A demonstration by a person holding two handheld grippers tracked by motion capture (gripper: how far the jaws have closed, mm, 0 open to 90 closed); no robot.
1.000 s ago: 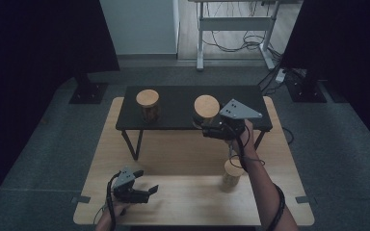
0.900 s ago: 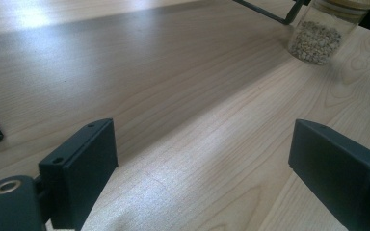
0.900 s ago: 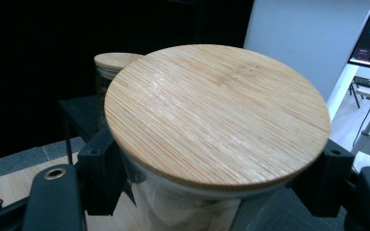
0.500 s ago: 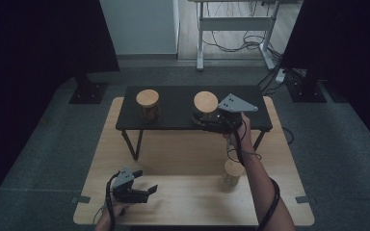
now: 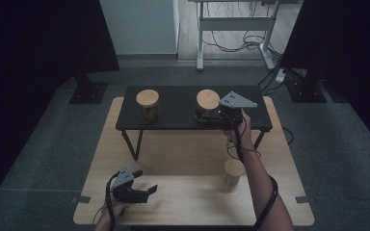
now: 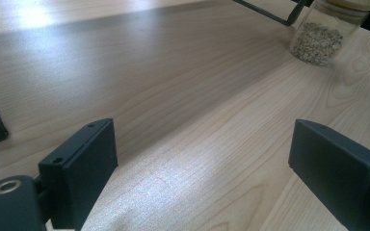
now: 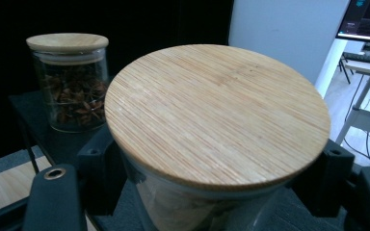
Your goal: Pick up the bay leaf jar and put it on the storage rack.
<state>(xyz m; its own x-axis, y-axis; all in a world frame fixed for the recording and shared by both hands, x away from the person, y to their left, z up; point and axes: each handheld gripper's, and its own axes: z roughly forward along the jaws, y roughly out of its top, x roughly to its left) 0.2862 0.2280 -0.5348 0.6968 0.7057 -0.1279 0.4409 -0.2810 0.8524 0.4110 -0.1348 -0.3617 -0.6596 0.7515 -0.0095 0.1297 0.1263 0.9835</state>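
1. This looks like a lab or recording studio, not a home: black curtains (image 5: 38, 43) hang at the left and right of the scene.
2. A pale wooden bench (image 5: 192, 202) stands on grey carpet (image 5: 53, 159), with a small black shelf (image 5: 178, 103) along its far edge.
3. Beyond it a desk frame (image 5: 233, 33) stands over loose cables (image 5: 233, 45).
4. A computer screen (image 7: 368, 21) glows in the right gripper view.

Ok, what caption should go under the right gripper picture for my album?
The right gripper, jaws on either side of a bamboo-lidded glass jar on the black shelf, with a jar of star anise behind.
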